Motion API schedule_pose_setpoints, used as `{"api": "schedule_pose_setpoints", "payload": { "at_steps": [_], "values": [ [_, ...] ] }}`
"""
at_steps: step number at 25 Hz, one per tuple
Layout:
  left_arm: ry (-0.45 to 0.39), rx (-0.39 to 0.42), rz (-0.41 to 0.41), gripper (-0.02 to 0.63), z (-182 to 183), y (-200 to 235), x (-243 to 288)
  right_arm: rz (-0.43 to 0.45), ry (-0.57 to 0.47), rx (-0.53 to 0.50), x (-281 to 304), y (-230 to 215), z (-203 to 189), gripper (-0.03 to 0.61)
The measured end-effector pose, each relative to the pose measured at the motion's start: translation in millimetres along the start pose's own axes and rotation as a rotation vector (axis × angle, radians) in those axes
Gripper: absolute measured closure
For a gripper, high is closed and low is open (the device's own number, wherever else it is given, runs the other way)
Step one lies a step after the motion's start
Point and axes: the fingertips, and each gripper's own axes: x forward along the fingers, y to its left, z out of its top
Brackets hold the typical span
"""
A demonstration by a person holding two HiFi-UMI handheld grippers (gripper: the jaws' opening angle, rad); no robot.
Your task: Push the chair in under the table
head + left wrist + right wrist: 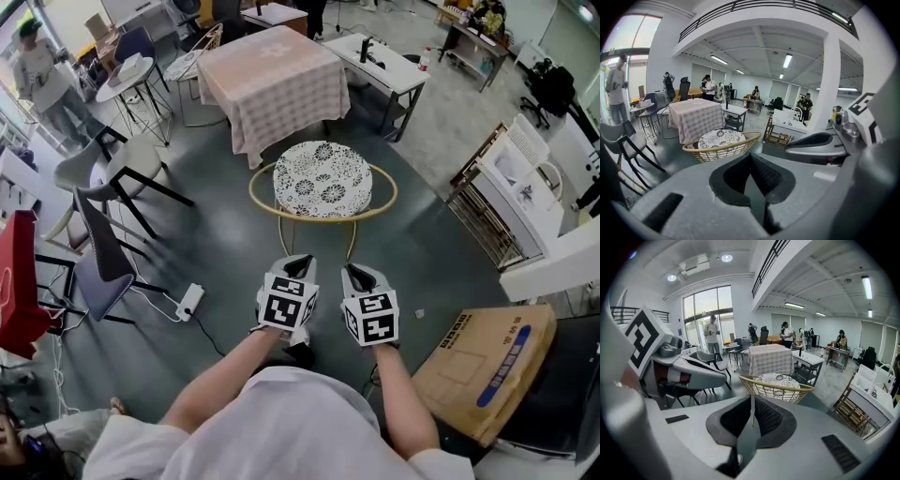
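Observation:
A chair with a gold wire rim (323, 208) and a black-and-white patterned cushion (322, 178) stands in front of me. Its seat faces a table under a checked cloth (272, 84) just beyond. My left gripper (298, 262) and right gripper (354, 271) are held side by side a little short of the chair's back rim. Both are shut, hold nothing and touch nothing. The left gripper view shows its shut jaws (750, 159) aimed at the chair (723, 143). The right gripper view shows the same, shut jaws (752, 401) below the chair (776, 386) and the table (771, 358) behind it.
A cardboard box (483, 370) lies on the floor at my right, with a wooden rack (483, 202) beyond it. Grey chairs (103, 253) and a power strip (189, 300) with its cable sit at the left. A white desk (384, 61) stands right of the table. A person (37, 75) stands far left.

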Motion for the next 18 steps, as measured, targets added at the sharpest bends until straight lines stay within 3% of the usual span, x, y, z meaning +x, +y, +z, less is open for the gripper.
{"api": "schedule_pose_setpoints", "payload": {
  "at_steps": [10,18],
  "values": [
    [0.004,0.082,-0.033,0.609,26,57,33,-0.04,0.073,-0.124,52,-21,25,0.574],
    [0.078,0.266,-0.062,0.607,15,86,56,-0.058,0.115,-0.267,70,-34,30,0.574]
  ]
}}
